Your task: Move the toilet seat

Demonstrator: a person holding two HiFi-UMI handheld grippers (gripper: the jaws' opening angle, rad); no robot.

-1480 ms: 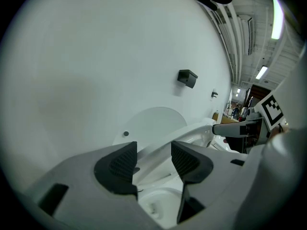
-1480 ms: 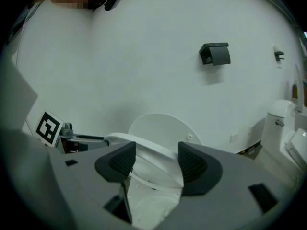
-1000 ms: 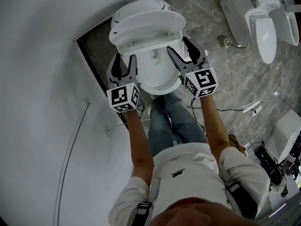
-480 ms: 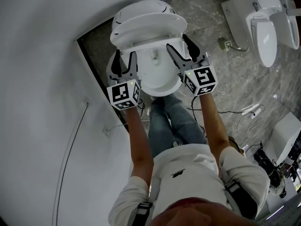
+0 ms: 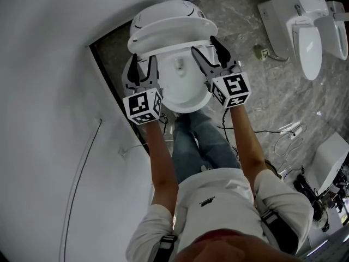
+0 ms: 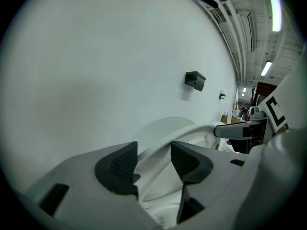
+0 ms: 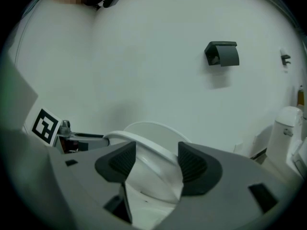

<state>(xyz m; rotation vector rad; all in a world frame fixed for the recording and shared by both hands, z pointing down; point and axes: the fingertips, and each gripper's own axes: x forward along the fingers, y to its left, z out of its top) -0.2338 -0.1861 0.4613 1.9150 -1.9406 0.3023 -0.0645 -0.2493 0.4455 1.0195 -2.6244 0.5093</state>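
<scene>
A white toilet stands against the wall, its bowl (image 5: 182,94) open below me. The toilet seat (image 5: 172,34) is tilted up, with the lid (image 5: 163,9) behind it. My left gripper (image 5: 140,69) grips the seat's left rim and my right gripper (image 5: 210,51) its right rim. In the left gripper view the seat rim (image 6: 192,131) runs out from between the dark pads of the left gripper (image 6: 153,164). In the right gripper view the seat (image 7: 144,145) likewise fills the gap of the right gripper (image 7: 156,162). Each gripper sees the other at the rim's far end.
A white wall rises left of and behind the toilet, with a black holder (image 7: 222,54) mounted on it. Two more toilets (image 5: 305,26) stand on the grey stone floor at the top right. Cables (image 5: 289,132) and a white box (image 5: 332,157) lie to the right.
Both grippers have shifted a little up the picture toward the back of the toilet, staying at the seat's sides. The jaws look the same.
</scene>
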